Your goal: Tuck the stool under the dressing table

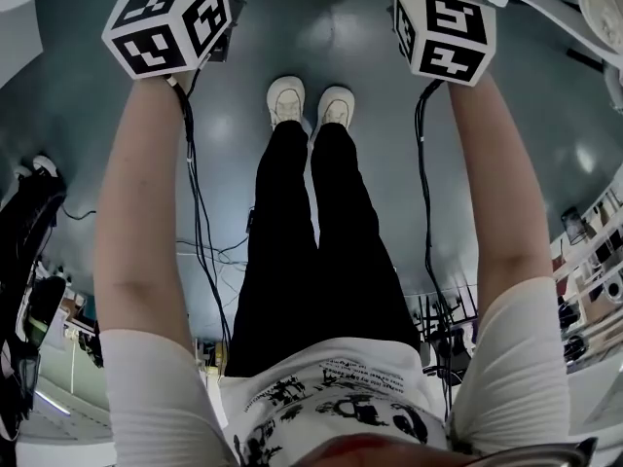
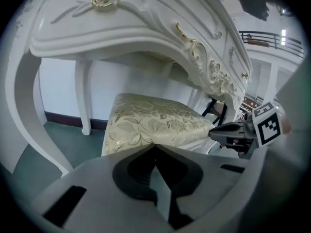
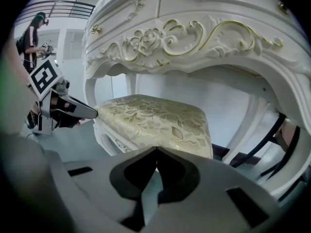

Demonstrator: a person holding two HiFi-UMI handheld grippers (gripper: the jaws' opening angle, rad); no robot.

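The stool [image 2: 150,118], with a gold floral cushion and white frame, stands partly under the white carved dressing table [image 2: 146,28]. My left gripper [image 2: 154,145] is shut, its tips meeting at the cushion's near edge. My right gripper [image 3: 156,149] is shut too, at the near edge of the stool [image 3: 155,118] below the dressing table [image 3: 194,38]. Each view also shows the other gripper: the right gripper [image 2: 214,132] touches the stool's right side, and the left gripper [image 3: 92,113] touches its left corner. In the head view only the marker cubes [image 1: 170,22] [image 1: 443,32] show; the jaws are out of frame.
Curved white table legs [image 2: 82,96] [image 3: 252,125] flank the stool. A black frame [image 3: 267,137] stands to the right. Cables [image 1: 209,251] trail over the dark green floor by my feet [image 1: 310,103]. A person [image 3: 31,33] stands far off at the left.
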